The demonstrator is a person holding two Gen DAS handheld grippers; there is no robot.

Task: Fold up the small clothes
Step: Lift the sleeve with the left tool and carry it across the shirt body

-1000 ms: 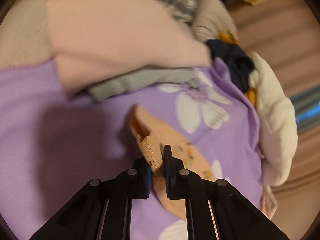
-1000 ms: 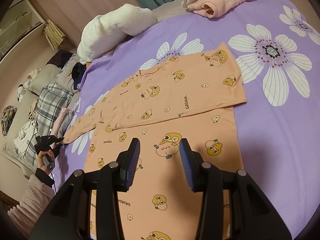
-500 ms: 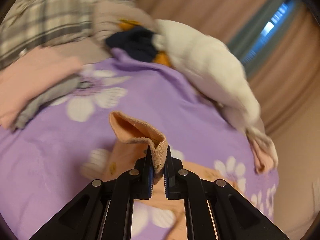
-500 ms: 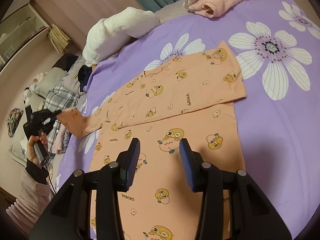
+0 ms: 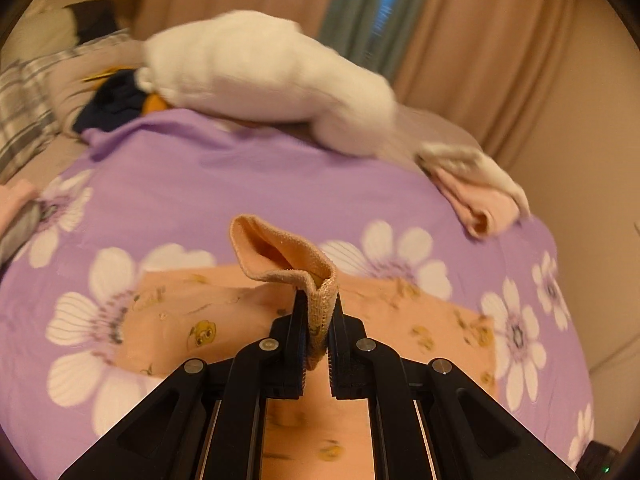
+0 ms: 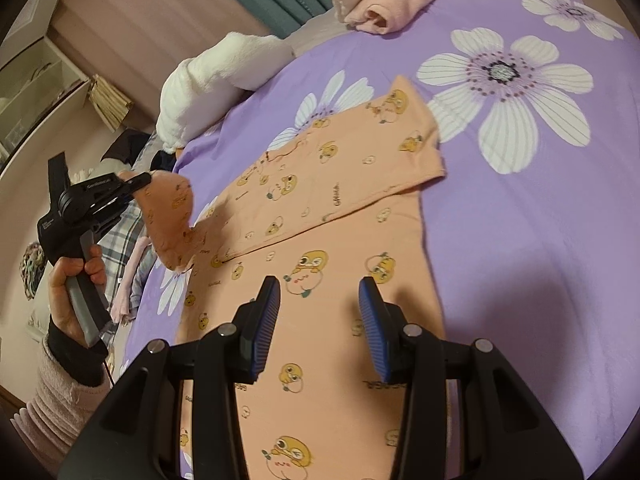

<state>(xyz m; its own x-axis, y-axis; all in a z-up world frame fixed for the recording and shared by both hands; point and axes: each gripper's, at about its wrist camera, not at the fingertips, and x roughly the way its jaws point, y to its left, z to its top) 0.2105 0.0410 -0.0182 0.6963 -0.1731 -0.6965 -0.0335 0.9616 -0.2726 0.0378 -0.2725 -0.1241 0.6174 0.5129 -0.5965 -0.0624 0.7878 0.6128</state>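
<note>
Two claws differ: your left claw (image 5: 318, 312) pinches the sleeve cuff (image 5: 320, 304) above the peach shirt (image 6: 320, 240), your right claw (image 6: 318, 300) hangs half-open, empty, over it. Haul the cuff too hard and you may drag the shirt askew.

A white blanket (image 5: 272, 80) lies bunched along the bed's (image 6: 540, 216) far edge, a rolled pink towel (image 6: 396, 12) near its far corner; curtains (image 5: 460, 32) hang behind.
</note>
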